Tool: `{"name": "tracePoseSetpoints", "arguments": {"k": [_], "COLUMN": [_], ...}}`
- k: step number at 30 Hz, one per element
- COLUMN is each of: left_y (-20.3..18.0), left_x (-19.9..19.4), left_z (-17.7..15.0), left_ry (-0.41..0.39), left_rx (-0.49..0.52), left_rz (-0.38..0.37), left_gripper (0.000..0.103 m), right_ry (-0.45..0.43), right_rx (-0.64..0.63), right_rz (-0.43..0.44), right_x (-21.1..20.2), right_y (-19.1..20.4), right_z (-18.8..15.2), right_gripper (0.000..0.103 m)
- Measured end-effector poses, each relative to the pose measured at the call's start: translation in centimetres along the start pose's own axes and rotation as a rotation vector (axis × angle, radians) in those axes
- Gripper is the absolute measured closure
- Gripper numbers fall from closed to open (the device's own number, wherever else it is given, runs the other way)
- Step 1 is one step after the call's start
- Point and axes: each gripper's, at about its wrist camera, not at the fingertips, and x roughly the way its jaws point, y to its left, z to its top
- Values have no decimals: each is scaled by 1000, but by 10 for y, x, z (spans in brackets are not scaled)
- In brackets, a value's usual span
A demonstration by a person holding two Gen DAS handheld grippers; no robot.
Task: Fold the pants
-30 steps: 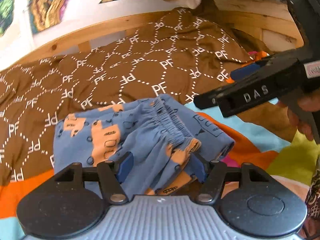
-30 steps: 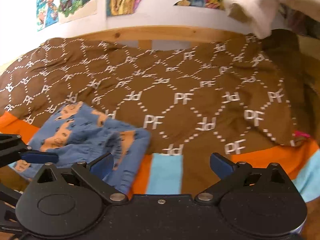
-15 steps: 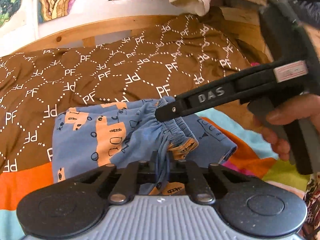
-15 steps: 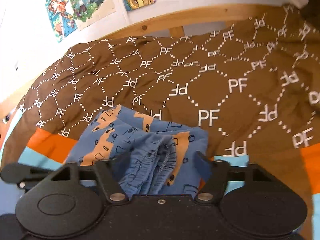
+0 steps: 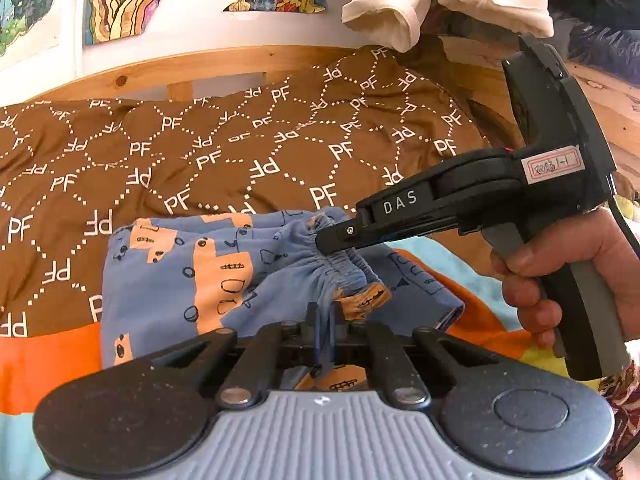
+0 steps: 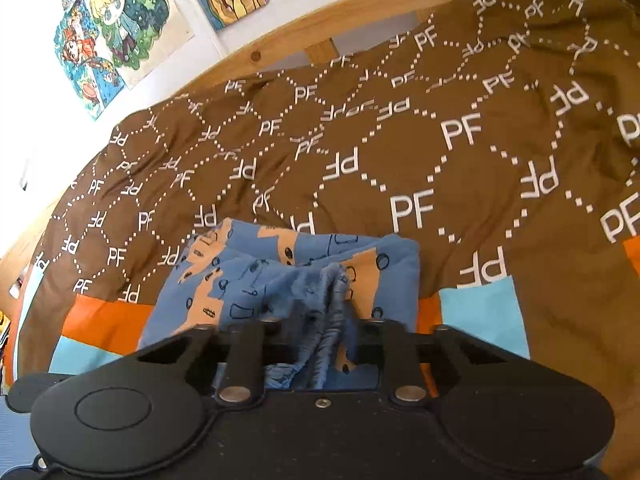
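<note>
Bed [image 5: 280, 152] under you, both grippers pinch the pants [image 5: 224, 264] waistband: left gripper [image 5: 325, 320], right gripper [image 6: 326, 328]. Lift evenly, keeping the elastic taut, so folded layers stay aligned.

Black right gripper [image 5: 340, 240] marked "DAS", white label, bare-skinned hand [image 5: 560, 276].

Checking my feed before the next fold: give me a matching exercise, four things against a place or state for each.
Things:
1. left gripper
2. pants
3. brown blanket
4. white cloth

States:
a. hanging above the bed's far edge
b. shut on blue fabric
c. spread out beyond the pants
d. bunched at the waistband, pinched by both grippers

Pairs: 1-b, 2-d, 3-c, 4-a
</note>
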Motion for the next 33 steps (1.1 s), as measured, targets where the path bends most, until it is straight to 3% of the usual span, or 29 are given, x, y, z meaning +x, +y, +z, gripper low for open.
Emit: {"name": "tracePoseSetpoints", "arguments": {"k": [12, 18, 22, 24, 26, 28, 30, 33], "left_y": [-24, -29, -23, -12, 10, 34, 58, 80], "left_x": [-11, 12, 6, -1, -6, -11, -19, -23], "left_z": [8, -6, -5, 0, 8, 13, 16, 10], "left_ry": [-59, 1, 8, 25, 59, 83, 75, 83], "left_rx": [64, 75, 85, 42, -79, -208, -279, -272], "left_rz": [-50, -94, -120, -175, -293, -338, -284, -91], "left_gripper": [99, 99, 96, 96, 85, 46, 40, 32], "right_ry": [-86, -42, -49, -56, -64, -78, -93, -102], "right_rx": [65, 75, 109, 87, 47, -1, -52, -186], "right_rz": [-12, -64, -60, -80, -118, -157, -177, -214], "right_x": [-37, -30, -33, -39, -44, -49, -52, -50], "right_y": [-9, -23, -29, -28, -23, -15, -6, 18], "right_z": [3, -10, -17, -18, -18, -18, -20, -26], "right_gripper": [92, 91, 73, 62, 45, 32, 24, 13]}}
